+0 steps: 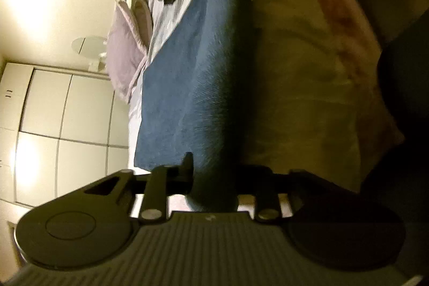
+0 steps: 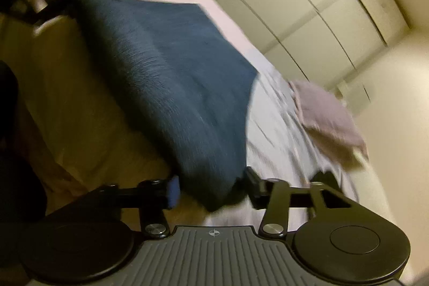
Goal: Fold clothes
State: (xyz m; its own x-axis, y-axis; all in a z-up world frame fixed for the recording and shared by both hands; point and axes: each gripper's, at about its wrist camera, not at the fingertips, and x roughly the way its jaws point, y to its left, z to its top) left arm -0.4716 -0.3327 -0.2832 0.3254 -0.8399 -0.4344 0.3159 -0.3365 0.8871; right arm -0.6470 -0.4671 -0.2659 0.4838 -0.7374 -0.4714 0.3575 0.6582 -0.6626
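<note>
Stretching a blue cloth [image 1: 193, 87] taut over the bed [image 2: 281, 125], the left gripper [image 1: 214, 173] and right gripper [image 2: 211, 186] each straddled an end. Jaws stood apart; pinching seemed doubtful through blur.

We find no words, brands or numbers to read in either view. The only sign is a small crosshair mark, a circle cut by a cross, on the ribbed plate [image 2: 214, 253] just behind the right gripper's [image 2: 211, 188] jaws. A faint pale mark sits at the same spot behind the left gripper [image 1: 214, 178], too blurred to read.
</note>
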